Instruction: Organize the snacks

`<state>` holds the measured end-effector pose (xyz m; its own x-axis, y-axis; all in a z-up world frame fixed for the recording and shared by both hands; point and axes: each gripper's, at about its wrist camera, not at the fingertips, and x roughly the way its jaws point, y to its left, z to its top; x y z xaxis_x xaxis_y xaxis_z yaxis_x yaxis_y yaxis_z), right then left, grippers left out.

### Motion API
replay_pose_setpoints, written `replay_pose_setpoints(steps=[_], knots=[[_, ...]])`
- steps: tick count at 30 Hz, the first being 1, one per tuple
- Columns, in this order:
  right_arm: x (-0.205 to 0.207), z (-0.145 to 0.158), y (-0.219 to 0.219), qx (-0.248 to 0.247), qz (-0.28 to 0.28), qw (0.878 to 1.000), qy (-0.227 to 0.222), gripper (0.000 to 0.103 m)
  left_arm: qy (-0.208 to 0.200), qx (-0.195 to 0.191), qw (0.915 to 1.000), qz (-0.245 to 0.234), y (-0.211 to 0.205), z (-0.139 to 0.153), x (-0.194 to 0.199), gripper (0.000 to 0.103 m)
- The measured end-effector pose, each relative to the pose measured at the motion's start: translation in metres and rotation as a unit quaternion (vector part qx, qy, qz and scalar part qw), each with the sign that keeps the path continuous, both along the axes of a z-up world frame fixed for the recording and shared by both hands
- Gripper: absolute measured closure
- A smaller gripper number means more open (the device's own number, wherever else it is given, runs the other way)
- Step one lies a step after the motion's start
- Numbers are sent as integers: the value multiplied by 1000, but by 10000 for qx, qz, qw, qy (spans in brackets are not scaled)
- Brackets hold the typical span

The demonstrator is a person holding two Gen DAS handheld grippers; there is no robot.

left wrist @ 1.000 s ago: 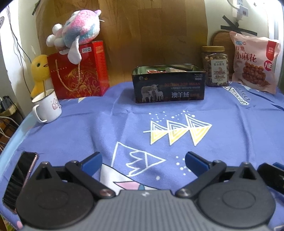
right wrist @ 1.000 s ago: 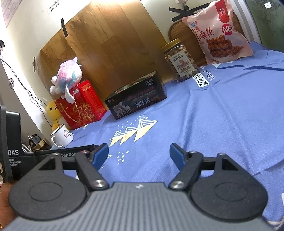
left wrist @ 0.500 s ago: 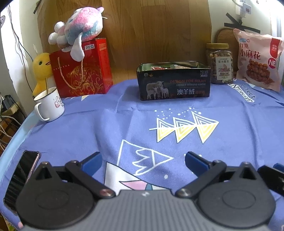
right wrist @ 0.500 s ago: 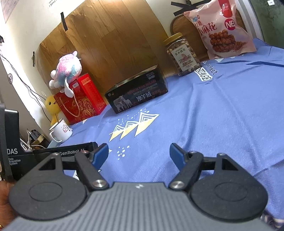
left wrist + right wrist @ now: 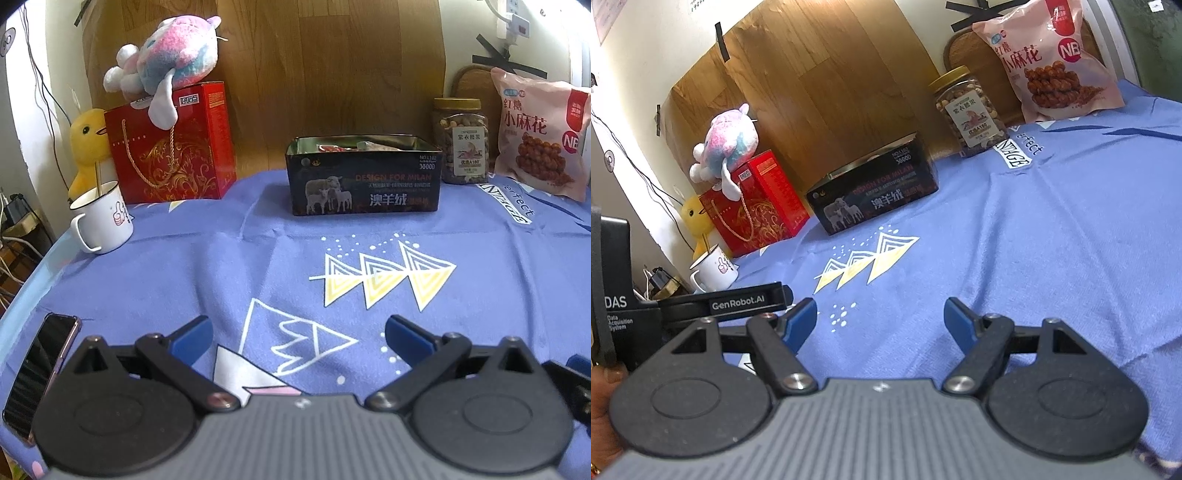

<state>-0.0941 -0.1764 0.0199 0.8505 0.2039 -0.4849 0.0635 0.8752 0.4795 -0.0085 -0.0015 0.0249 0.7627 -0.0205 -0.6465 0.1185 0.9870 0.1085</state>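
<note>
A dark open tin box (image 5: 364, 177) with sheep on its side stands at the back of the blue cloth, snack packets showing over its rim; it also shows in the right wrist view (image 5: 873, 190). A nut jar (image 5: 463, 142) (image 5: 969, 110) and a pink snack bag (image 5: 541, 133) (image 5: 1047, 59) stand to its right against the wall. My left gripper (image 5: 297, 336) is open and empty, low over the near cloth. My right gripper (image 5: 881, 319) is open and empty, beside the left gripper's body (image 5: 701, 306).
A red gift box (image 5: 171, 146) with a plush toy (image 5: 168, 70) on top, a yellow duck (image 5: 88, 144) and a white mug (image 5: 101, 219) stand at the back left. A phone (image 5: 40, 369) lies at the near left edge of the table.
Both grippers have pulled back and tilted slightly; the tin box, jar and bag sit a little lower and farther right in the views. Both jaws stay open.
</note>
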Motion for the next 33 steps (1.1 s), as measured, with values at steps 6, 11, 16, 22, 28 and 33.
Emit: replay_pose_setpoints(steps=[6, 11, 16, 22, 28, 33], knots=[[-1, -1, -1, 21, -10, 10000, -2, 25, -10, -100, 9999, -10, 4, 2, -3, 0], [-2, 0, 0, 26, -2, 10000, -17, 25, 25, -67, 10000, -18, 3, 1, -2, 0], [-4, 1, -1, 25, -18, 10000, -39, 25, 13, -29, 10000, -53, 1, 1, -4, 0], [-3, 1, 1, 14, 1, 10000, -23, 25, 117, -76, 9999, -61, 5, -2, 0, 0], [3, 1, 3, -86, 29, 10000, 37, 25, 114, 41, 9998, -124, 8, -3, 9, 0], [12, 1, 6, -161, 18, 9998, 107, 25, 3, 60, 9997, -219, 8, -3, 21, 0]])
